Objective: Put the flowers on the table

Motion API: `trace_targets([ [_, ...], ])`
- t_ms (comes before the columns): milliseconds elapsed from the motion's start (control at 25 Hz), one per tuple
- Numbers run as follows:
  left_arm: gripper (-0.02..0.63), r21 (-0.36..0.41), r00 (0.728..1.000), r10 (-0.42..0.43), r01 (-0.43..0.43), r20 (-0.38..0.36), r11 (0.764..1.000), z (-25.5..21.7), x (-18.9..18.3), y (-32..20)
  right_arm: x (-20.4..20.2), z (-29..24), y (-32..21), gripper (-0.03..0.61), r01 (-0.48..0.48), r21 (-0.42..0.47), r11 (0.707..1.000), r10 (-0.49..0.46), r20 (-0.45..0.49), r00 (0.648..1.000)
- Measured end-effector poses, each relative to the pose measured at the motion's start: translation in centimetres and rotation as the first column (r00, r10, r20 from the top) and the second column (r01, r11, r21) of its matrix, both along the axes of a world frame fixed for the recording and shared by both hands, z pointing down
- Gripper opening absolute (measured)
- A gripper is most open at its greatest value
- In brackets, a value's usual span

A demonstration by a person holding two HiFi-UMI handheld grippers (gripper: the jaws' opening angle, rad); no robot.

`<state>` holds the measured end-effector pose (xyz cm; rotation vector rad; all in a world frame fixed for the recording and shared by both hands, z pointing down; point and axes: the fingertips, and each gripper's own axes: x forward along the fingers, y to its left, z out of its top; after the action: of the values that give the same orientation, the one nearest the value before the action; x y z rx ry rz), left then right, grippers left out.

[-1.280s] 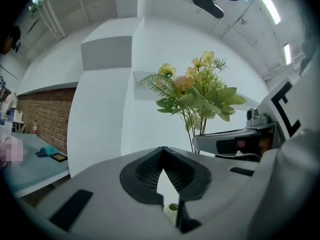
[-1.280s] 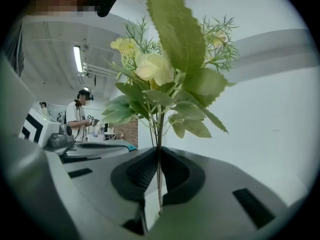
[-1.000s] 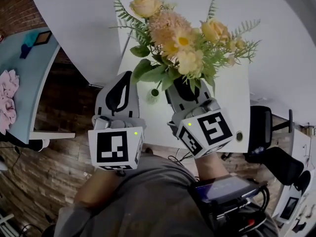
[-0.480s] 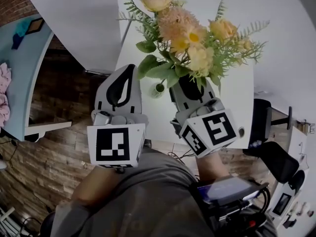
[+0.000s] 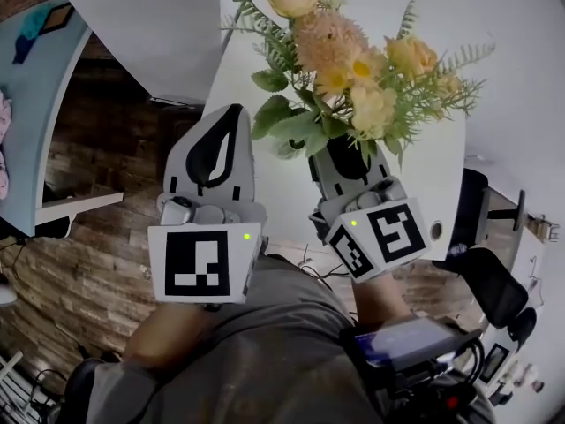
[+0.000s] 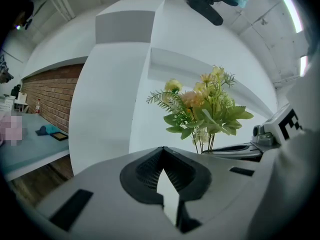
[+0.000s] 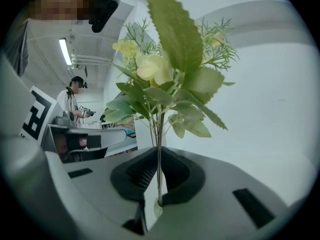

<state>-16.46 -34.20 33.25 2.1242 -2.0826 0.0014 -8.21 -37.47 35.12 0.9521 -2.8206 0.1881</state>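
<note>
A bunch of yellow and peach artificial flowers (image 5: 349, 64) with green leaves stands upright in my right gripper (image 5: 346, 162), which is shut on the stems. In the right gripper view the thin stems (image 7: 159, 154) run down into the closed jaws of that gripper (image 7: 157, 199). The bunch hangs over the near part of the white table (image 5: 433, 184). My left gripper (image 5: 225, 126) is level with it on the left, shut with nothing in it. In the left gripper view the flowers (image 6: 202, 111) rise beyond its closed jaws, on the right.
A second white table top (image 5: 150, 25) lies at the upper left, a pale blue table (image 5: 35, 87) further left. A black office chair (image 5: 481, 268) stands at the right of the white table. A person (image 7: 75, 104) stands far off in the right gripper view.
Both grippers and the flowers have shifted a little forward, toward the white table. The blue table has slid further out at the left. The grip on the stems is the same.
</note>
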Motion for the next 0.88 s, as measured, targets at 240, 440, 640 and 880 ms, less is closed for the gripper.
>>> trace_targets([
  [240,0.005,-0.025,1.0,-0.004,0.004,0.007,1.0,-0.5,-0.3,0.0,0.1,0.1,-0.1,0.028,-0.008,0.003,1.0,0.008,-0.014,1.0],
  [440,0.005,-0.052,1.0,-0.004,0.004,0.003,0.999,-0.5,-0.6,0.0,0.0,0.4,-0.2,0.036,-0.016,0.001,1.0,0.016,-0.02,1.0],
  [640,0.005,-0.072,1.0,0.006,-0.005,0.02,0.997,-1.1,-0.4,-0.1,0.0,0.6,-0.3,0.046,-0.019,-0.005,1.0,0.018,-0.035,0.999],
  [880,0.005,-0.058,0.999,0.012,-0.01,0.039,0.998,0.5,0.0,1.3,0.3,3.4,0.9,0.067,-0.017,-0.002,1.0,0.017,-0.058,0.998],
])
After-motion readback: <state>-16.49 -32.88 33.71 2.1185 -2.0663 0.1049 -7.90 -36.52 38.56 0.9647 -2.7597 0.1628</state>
